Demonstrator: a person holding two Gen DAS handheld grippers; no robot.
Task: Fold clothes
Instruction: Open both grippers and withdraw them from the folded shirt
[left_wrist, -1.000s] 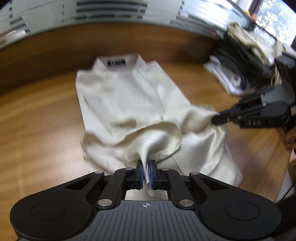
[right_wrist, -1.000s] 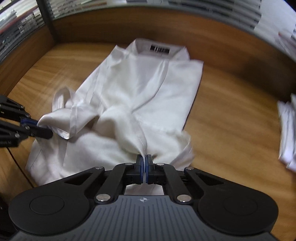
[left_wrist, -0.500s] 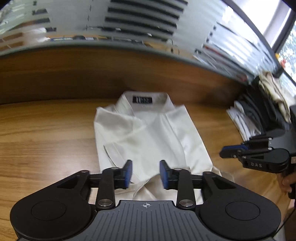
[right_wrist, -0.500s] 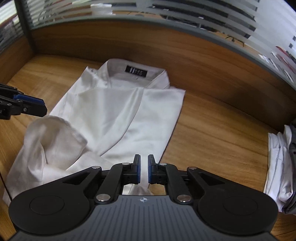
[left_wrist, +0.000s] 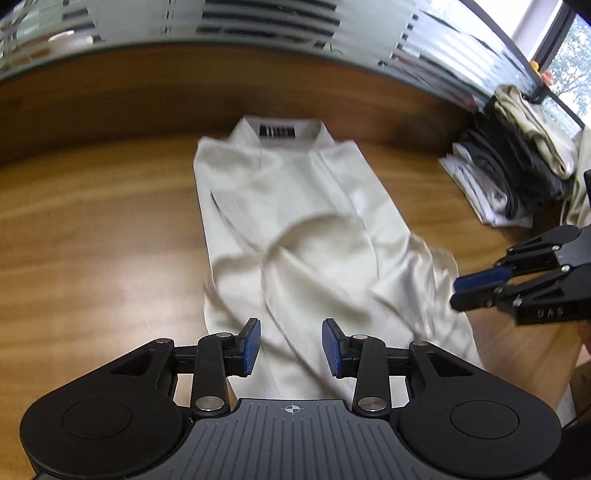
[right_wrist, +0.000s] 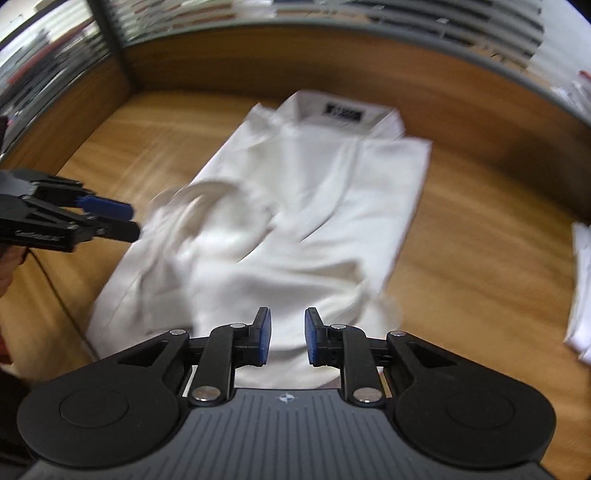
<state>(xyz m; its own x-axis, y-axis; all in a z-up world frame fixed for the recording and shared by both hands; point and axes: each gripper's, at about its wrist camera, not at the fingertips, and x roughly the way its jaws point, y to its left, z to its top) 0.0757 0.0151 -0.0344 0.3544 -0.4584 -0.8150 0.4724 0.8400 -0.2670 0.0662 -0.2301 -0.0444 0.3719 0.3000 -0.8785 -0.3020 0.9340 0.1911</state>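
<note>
since a second ago: both tongs let go of the cloth they pinched; the sleeves now lie dropped on the shirt (left_wrist: 295, 236)
left tongs (left_wrist: 291, 347): jaws apart, holding nothing, over the hem
right tongs (right_wrist: 287, 336): jaws opening, nothing between them
shirt: flat on the worktop (left_wrist: 92, 229), collar farthest from the tongs
step: sleeves folded in, i judge
next: regrip the hem, carry it toward the collar

Both wrist views downward, sharing shirt (left_wrist: 295, 229)
</note>
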